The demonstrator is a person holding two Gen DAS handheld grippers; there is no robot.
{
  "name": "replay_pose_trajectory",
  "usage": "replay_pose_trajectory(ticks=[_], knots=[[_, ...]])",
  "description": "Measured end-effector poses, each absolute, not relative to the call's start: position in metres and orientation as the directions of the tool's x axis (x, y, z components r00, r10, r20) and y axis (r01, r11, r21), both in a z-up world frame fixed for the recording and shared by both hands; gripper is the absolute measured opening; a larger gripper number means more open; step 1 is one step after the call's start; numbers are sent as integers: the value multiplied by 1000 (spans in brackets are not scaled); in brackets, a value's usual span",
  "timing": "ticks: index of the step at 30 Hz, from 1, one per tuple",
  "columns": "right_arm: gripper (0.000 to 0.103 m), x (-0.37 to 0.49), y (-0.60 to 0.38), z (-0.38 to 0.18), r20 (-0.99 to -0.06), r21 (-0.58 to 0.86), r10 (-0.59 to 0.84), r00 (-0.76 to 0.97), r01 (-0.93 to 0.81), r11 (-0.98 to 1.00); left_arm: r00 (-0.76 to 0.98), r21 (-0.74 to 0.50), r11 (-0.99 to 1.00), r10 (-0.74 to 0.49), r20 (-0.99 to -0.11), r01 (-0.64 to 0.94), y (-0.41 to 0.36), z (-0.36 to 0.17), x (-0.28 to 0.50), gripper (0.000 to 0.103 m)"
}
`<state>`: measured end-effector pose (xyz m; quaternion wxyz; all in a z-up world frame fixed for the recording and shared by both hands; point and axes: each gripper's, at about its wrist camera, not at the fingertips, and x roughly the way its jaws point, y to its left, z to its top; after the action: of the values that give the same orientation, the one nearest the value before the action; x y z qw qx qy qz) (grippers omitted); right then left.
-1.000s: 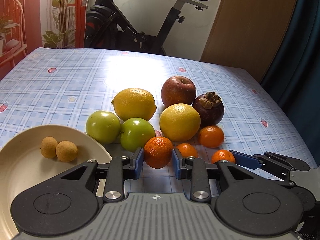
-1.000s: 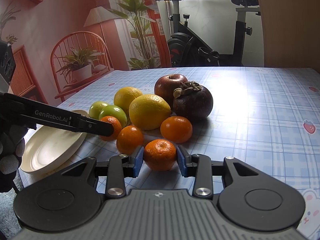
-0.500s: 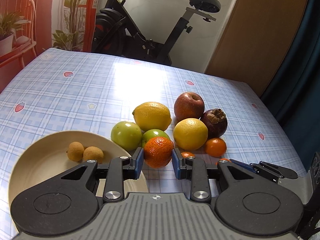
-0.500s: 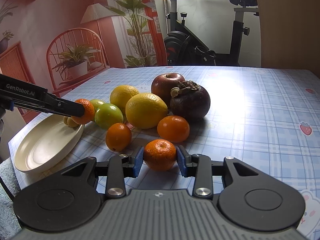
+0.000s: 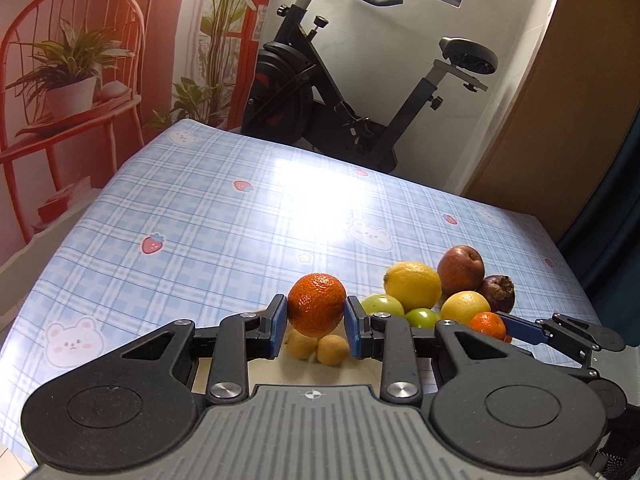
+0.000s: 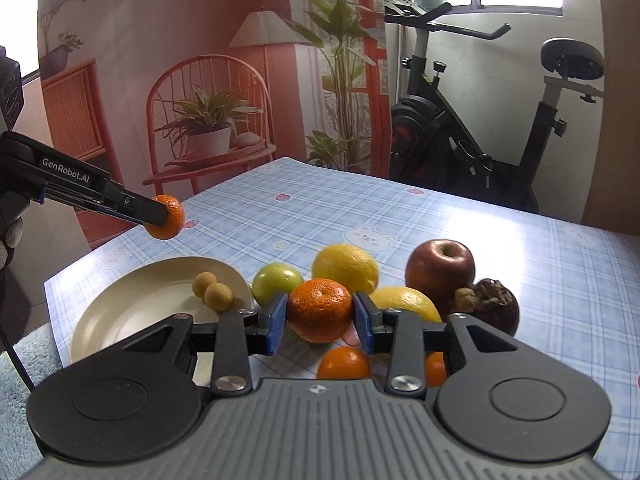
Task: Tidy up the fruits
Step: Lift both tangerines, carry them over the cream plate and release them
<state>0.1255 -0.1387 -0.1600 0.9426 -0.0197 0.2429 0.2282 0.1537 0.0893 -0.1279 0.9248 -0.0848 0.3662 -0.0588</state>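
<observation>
**A:** Status on the fruit sort?

**B:** Early. Cream plate [image 6: 132,304] at the worktop's [image 6: 500,240] near left corner held only two small tan fruits, probably longans [image 6: 212,290]. The rest sat in a cluster to its right: two green fruits [image 6: 277,282], two lemons [image 6: 346,266], a red apple [image 6: 440,268], a mangosteen [image 6: 490,306], plus two small mandarins [image 6: 343,362] on the cloth below the right gripper.

**A:** Grippers?

**B:** Both loaded. Left gripper [image 5: 316,320] was clamped on a mandarin [image 5: 317,304], blue pads pressed on both sides. Right gripper [image 6: 320,318] was clamped the same way on another mandarin [image 6: 320,309].

**A:** Where relative to the plate?

**B:** Left mandarin was in the air. In the right wrist view it hung above the plate's far left side, clear of it. In the left wrist view the longans showed directly below it, between the jaws. Right mandarin was lifted over the cluster, in front of the lemons, right of the plate's rim and not over it.

**A:** Remaining?

**B:** My read: neither mandarin released, so both placements were pending, then the two loose mandarins. Whether the larger fruit also belongs on the plate, I can't tell.
</observation>
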Motion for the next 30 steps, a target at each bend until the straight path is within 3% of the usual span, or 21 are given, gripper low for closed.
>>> replay_pose_trajectory(ticks=[13,30], knots=[[38,157,-52,-193,-591,7,470,656,-578,816,658,-160,985,-162,-735,63,122,-162,162,33],[38,176,-36,-206,-628,-55,432,647,-591,805,633,-131,985,-173,-754,114,112,-184,175,33]])
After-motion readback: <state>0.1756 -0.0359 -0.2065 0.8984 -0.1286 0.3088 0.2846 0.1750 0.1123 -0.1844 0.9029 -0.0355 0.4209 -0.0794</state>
